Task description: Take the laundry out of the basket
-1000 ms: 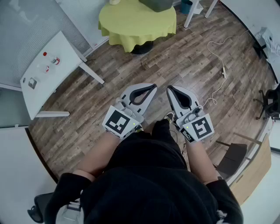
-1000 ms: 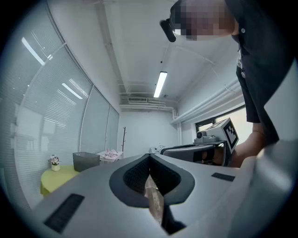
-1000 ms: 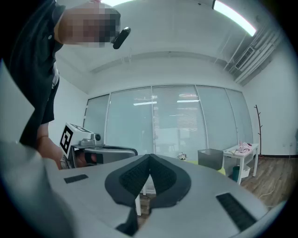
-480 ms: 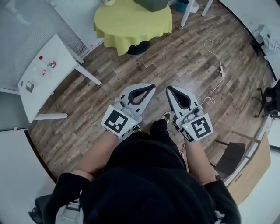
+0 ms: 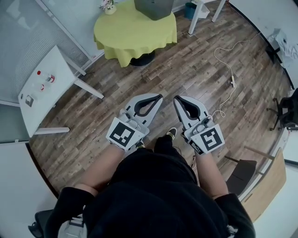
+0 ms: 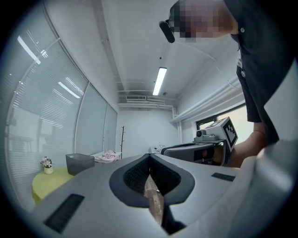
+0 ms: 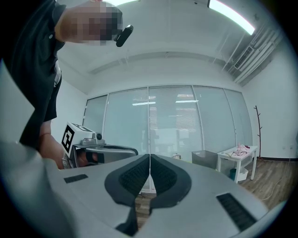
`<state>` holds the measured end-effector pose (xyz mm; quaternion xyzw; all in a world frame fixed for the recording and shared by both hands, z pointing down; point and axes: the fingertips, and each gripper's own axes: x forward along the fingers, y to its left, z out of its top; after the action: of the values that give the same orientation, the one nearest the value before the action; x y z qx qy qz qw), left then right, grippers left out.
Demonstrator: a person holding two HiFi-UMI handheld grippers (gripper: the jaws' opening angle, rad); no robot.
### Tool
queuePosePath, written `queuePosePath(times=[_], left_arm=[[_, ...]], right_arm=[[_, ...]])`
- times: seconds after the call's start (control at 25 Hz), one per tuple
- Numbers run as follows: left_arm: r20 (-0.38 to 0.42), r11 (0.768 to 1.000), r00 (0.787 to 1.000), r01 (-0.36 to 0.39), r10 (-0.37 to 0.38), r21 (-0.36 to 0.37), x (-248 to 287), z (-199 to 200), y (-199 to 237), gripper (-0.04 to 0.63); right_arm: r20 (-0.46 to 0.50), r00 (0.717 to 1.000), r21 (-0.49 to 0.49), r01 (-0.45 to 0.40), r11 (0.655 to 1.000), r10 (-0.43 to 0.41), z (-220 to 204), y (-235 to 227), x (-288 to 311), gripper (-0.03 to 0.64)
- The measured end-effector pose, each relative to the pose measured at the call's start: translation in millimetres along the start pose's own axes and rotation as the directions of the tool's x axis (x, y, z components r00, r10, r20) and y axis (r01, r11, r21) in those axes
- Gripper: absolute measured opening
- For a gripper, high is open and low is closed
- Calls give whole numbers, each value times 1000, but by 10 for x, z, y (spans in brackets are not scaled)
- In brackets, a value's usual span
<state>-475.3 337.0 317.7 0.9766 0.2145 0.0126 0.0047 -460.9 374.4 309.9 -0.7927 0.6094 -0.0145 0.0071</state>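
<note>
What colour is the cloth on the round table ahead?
Yellow-green tablecloth; the head view shows it best.

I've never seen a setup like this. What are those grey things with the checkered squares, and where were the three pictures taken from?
No robot here: a person holds a two-jaw gripper in each hand, the left gripper and the right gripper. The squared cubes belong to them. One picture comes from a camera on the person's head, looking down at the wooden floor. The other two come from cameras riding on the grippers, looking along their jaws. Both grippers are shut and empty. Ahead is a round table with a yellow-green cloth and a grey basket on it.
</note>
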Motion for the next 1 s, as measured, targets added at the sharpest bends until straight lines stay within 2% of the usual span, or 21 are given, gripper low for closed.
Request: queuePosePath(times=[0.12, 0.32, 0.48, 0.68, 1.0], left_arm=[[-11, 1000, 1000, 0, 0, 17, 203, 8, 6, 6], [-28, 1000, 1000, -3, 3, 17, 530, 21, -7, 8], [-25, 1000, 1000, 0, 0, -12, 844, 38, -35, 6], [-26, 1000, 999, -19, 18, -13, 1201, 44, -64, 6], [-37, 999, 998, -53, 53, 4, 1464, 20, -90, 6]], right_arm=[[-4, 1000, -1, -26, 1000, 26, 14, -180, -13, 23], [-14, 1000, -18, -23, 1000, 23, 30, -526, -60, 23], [-8, 1000, -30, -30, 999, 29, 62, -832, -134, 23], [7, 999, -15, -39, 999, 39, 62, -1167, -229, 23], [4, 997, -4, -73, 997, 73, 49, -1411, -282, 23]])
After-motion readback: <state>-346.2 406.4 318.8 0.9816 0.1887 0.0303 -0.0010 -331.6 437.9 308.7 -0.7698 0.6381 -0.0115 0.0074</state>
